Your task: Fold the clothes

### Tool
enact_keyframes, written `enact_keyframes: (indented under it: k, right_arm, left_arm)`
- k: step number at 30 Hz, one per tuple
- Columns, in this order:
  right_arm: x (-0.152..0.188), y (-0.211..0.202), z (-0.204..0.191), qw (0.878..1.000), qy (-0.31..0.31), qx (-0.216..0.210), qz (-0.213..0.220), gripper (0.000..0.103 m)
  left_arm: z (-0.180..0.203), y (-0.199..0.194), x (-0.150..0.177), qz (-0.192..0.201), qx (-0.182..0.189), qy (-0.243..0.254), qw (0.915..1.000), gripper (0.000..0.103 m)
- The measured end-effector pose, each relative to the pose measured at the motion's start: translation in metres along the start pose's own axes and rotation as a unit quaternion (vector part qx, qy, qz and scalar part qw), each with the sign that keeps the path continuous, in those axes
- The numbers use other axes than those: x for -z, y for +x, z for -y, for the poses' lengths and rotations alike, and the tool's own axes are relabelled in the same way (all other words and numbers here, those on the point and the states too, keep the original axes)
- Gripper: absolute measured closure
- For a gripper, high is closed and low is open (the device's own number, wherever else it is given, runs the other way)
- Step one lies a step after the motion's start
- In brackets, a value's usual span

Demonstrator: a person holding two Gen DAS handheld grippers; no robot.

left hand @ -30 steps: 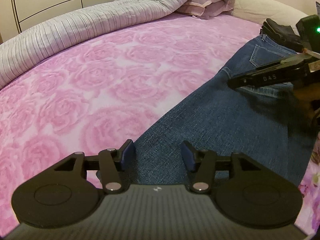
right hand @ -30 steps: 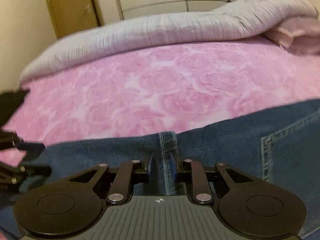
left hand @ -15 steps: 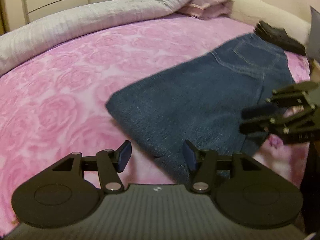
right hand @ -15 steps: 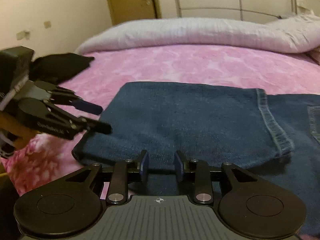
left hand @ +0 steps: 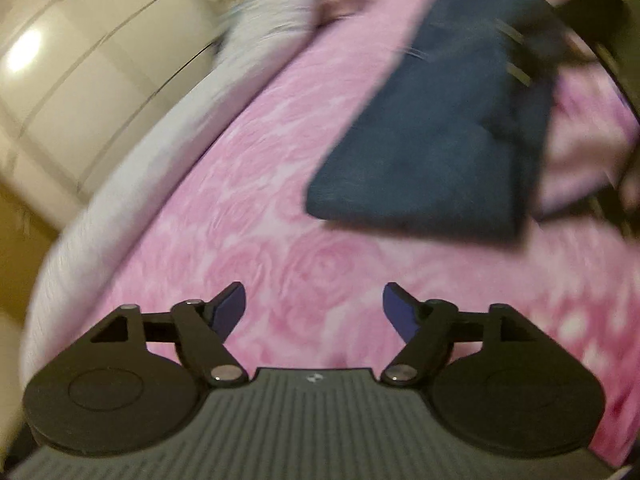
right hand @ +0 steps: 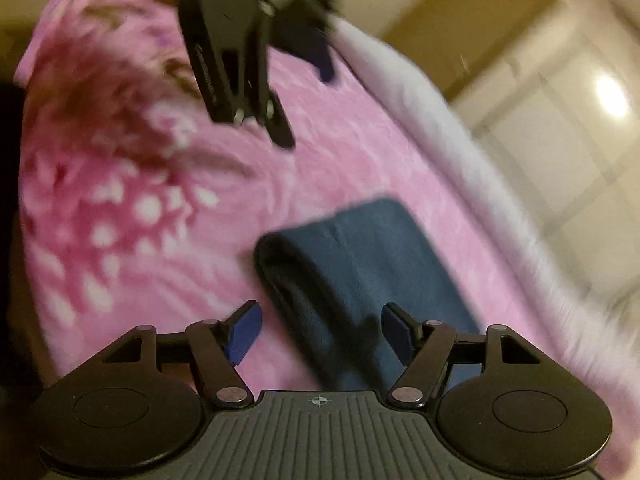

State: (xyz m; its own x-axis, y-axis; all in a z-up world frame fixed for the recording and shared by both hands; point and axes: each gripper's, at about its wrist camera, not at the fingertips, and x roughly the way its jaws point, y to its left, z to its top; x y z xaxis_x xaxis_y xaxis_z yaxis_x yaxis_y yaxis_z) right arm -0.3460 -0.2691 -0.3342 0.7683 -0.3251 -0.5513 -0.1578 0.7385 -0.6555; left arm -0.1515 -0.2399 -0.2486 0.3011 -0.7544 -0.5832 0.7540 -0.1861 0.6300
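We take this to be the pause between folds: the jeans (left hand: 436, 128) lie doubled over on the pink rose-patterned bed cover (left hand: 256, 208), and neither tool is gripping them. The left tool (left hand: 314, 306) has just been opening and now stands with its jaws wide apart over bare cover, the denim well ahead of it. The right tool (right hand: 320, 330) has likewise just been opening; its jaws are spread with the folded end of the jeans lying between them, the pads not pressing on the cloth. As we judge it, the next move calls for both tools to take hold of one end and carry it over for another fold. Everything is blurred, and we can read no brand, label or writing.
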Motion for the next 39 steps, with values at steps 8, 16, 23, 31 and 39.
enact_keyframes:
  k: [8, 16, 23, 31, 39]
  right_arm:
    - [0.011, 0.005, 0.033, 0.998, 0.052, -0.011, 0.023, 0.089]
    - [0.022, -0.032, 0.072, 0.987, 0.145, 0.007, 0.069, 0.090]
    - [0.049, -0.042, 0.031, 0.995, 0.056, 0.069, 0.047, 0.038]
    - [0.050, 0.004, 0.013, 0.996, 0.004, 0.087, -0.008, 0.034]
    - [0.024, -0.005, 0.024, 0.996, 0.076, 0.053, -0.015, 0.092]
  left_arm:
    - [0.040, 0.040, -0.008, 0.080, -0.016, 0.240, 0.9674, 0.007]
    - [0.036, 0.086, -0.041, 0.114, -0.026, 0.339, 0.9335, 0.091]
    - [0.017, 0.072, -0.057, 0.110, 0.002, 0.282, 0.9531, 0.092]
    - [0.015, 0.060, -0.069, 0.097, 0.002, 0.258, 0.9612, 0.093]
    - [0.012, 0.014, -0.047, 0.077, 0.006, 0.216, 0.9733, 0.093]
